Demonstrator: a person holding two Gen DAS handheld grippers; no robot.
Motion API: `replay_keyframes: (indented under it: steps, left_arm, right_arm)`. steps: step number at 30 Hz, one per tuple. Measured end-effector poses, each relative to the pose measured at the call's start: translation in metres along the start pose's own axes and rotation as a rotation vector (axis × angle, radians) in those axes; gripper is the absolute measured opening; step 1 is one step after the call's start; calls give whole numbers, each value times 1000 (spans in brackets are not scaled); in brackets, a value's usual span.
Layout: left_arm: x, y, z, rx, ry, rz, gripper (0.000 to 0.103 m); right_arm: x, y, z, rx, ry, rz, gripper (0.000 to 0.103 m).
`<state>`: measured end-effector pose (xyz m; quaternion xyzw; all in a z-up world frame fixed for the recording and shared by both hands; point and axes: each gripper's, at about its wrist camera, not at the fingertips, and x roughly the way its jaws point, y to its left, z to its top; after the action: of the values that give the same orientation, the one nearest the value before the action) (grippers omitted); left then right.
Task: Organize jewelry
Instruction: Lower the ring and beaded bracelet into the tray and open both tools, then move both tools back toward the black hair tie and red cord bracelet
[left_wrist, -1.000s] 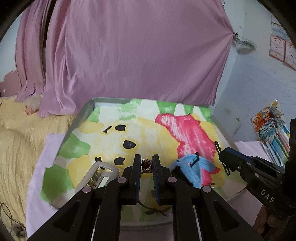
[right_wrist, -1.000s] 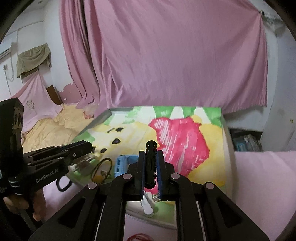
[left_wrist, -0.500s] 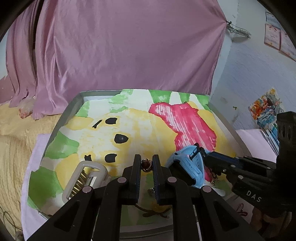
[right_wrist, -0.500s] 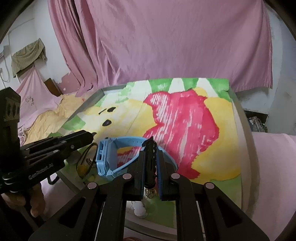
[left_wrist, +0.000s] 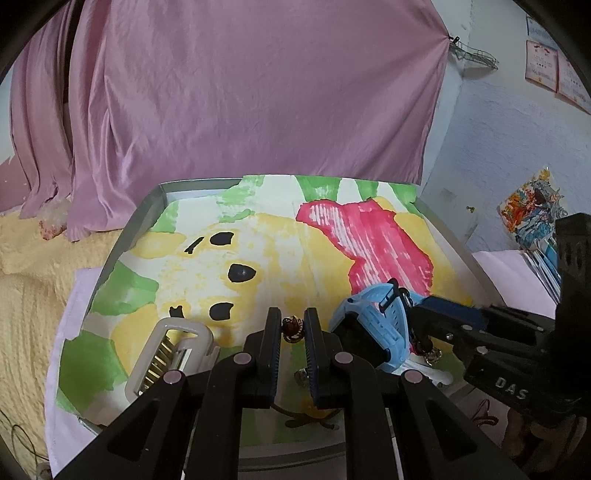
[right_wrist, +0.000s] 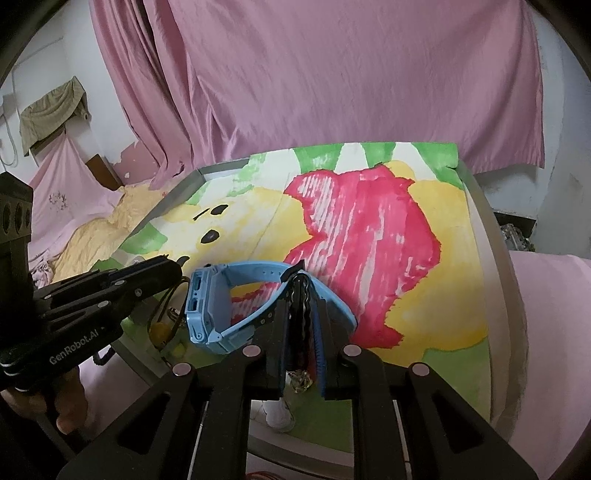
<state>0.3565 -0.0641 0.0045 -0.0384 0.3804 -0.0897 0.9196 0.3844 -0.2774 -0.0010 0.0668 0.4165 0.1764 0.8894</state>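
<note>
At lower left of the left view lies a white clip (left_wrist: 173, 350) on the desk (left_wrist: 258, 254). At lower centre, our left tongs (left_wrist: 292, 328) are nearly closed on a small brown bead (left_wrist: 291, 326); a cord (left_wrist: 295, 421) hangs below them. We judge it a bracelet.

Right of centre stands the blue watch (left_wrist: 373, 332), on edge near the desk's front. In the right view, our right tongs (right_wrist: 302, 295) are clamped on a dark chain (right_wrist: 301, 314), just behind the watch strap (right_wrist: 258, 267).

For this step, we keep both grips firm, lift each piece straight up clear of the watch, and set them apart so cord and chain do not tangle.
</note>
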Motion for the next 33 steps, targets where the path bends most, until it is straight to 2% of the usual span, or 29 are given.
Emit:
replay_keyframes:
  steps: [1, 3, 6, 8, 10, 11, 15, 17, 19, 22, 25, 26, 29, 33]
  left_arm:
    - [-1, 0, 0, -2, -4, 0, 12]
    - [-4, 1, 1, -2, -15, 1, 12]
    - [-8, 2, 1, -11, -32, 1, 19]
    - [-11, 3, 1, -14, -46, 1, 30]
    - [-16, 3, 1, -16, -65, 2, 38]
    - [-17, 3, 1, -17, -72, 1, 41]
    - [-27, 1, 2, -14, -106, 10, 45]
    - [-33, 2, 2, -18, -130, 8, 60]
    - [-44, 3, 2, -29, -170, 0, 66]
    - [-57, 4, 0, -38, -208, -3, 79]
    - [-72, 7, -6, -51, -260, -10, 94]
    - [-79, 8, -10, -54, -277, -8, 96]
    - [-91, 11, -17, -52, -303, 7, 98]
    - [-114, 13, -31, -44, -357, 41, 101]
  right_arm:
    - [-2, 0, 0, 1, -9, -4, 20]
    - [-8, 0, 1, 4, -33, -12, 35]
    - [-18, -2, 2, 2, -71, -36, 37]
    - [-24, -4, 2, 10, -97, -53, 37]
    - [-29, -6, 2, 21, -120, -59, 40]
    - [-31, -7, 1, 27, -133, -66, 45]
    - [-39, -8, -1, 28, -177, -91, 49]
    - [-45, -8, -2, 37, -206, -97, 52]
    - [-54, -8, -4, 46, -243, -107, 59]
    - [-72, -6, -8, 57, -314, -128, 61]
    - [-90, -3, -13, 62, -378, -135, 80]
    - [-97, -1, -16, 62, -405, -135, 85]
    - [-110, 5, -22, 50, -448, -146, 85]
    - [-126, 14, -32, 38, -482, -157, 92]
